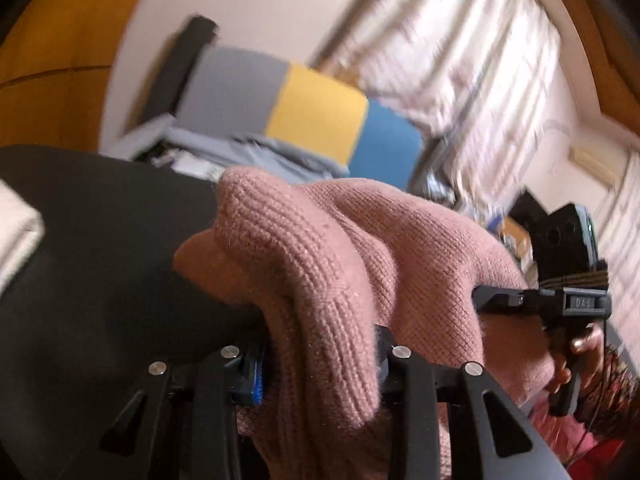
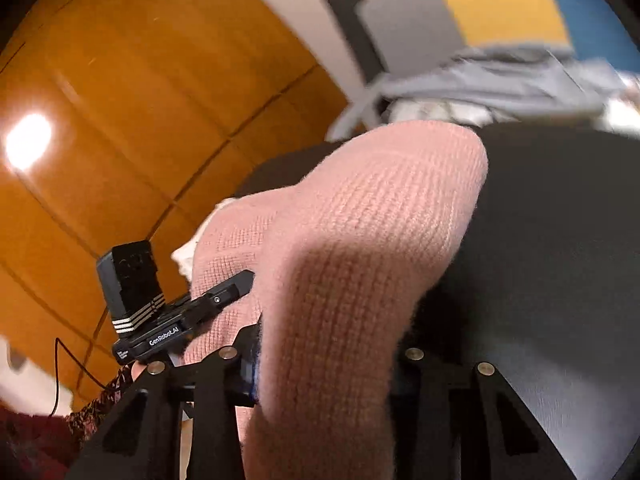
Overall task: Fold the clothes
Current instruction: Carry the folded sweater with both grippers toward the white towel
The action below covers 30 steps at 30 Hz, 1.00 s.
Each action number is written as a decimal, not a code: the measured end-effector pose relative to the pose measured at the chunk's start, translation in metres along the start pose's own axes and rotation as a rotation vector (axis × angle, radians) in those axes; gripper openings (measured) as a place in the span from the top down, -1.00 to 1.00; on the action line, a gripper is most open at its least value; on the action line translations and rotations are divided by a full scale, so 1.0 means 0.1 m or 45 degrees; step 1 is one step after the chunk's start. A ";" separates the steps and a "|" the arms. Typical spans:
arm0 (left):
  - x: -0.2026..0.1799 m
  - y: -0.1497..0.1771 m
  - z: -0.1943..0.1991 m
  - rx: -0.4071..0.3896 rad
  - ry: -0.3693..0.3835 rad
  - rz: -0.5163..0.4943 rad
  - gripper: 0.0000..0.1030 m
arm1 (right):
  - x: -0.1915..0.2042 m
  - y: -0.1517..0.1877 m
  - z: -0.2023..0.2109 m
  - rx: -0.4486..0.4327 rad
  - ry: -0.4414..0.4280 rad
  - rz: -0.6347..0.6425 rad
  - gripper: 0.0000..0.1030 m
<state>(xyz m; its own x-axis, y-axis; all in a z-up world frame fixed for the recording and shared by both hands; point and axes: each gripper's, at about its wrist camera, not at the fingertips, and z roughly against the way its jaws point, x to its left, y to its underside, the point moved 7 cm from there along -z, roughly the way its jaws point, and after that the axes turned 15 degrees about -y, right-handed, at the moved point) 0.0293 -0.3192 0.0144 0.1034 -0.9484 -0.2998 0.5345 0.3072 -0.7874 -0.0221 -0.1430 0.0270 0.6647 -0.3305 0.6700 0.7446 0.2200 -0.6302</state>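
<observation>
I see my left gripper at the bottom centre of its frame, its 2 black fingers partly closed and pinching a thick fold of the pink ribbed knit garment. The knit bunches up over the jaws and fills the middle of the frame, above a black flat surface at left. My right gripper grips another fold of the same pink knit in the lower centre of its frame, jaws likewise partly closed on it. Each gripper shows in the other's view, biting the garment's edge. A grey, yellow and blue panel stands blurred behind.
</observation>
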 end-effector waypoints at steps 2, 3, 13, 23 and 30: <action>0.28 -0.20 0.22 -0.078 -0.062 0.061 0.32 | 0.20 -0.25 -0.20 0.027 -0.053 0.067 0.20; 0.39 -0.31 0.27 -0.109 -0.100 0.085 0.32 | 0.30 -0.38 -0.33 0.045 -0.083 0.098 0.20; 2.32 -1.00 1.11 -0.386 -0.605 0.414 0.31 | 1.39 -1.56 -2.64 0.358 -0.366 0.440 0.20; 3.82 -0.57 0.69 -0.173 -0.969 0.640 0.26 | 1.69 -1.67 -5.12 0.690 -0.383 0.631 0.09; 3.89 -0.34 0.58 -0.280 -0.935 0.686 0.08 | 1.07 -1.44 -5.63 0.673 -0.284 0.449 -0.55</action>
<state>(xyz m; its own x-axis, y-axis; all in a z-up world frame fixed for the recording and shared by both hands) 0.0996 -0.7033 -0.0442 0.8349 -0.4627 -0.2979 0.0970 0.6566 -0.7480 -0.0928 -0.7269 -0.0318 0.8280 0.0286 0.5600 0.3726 0.7183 -0.5875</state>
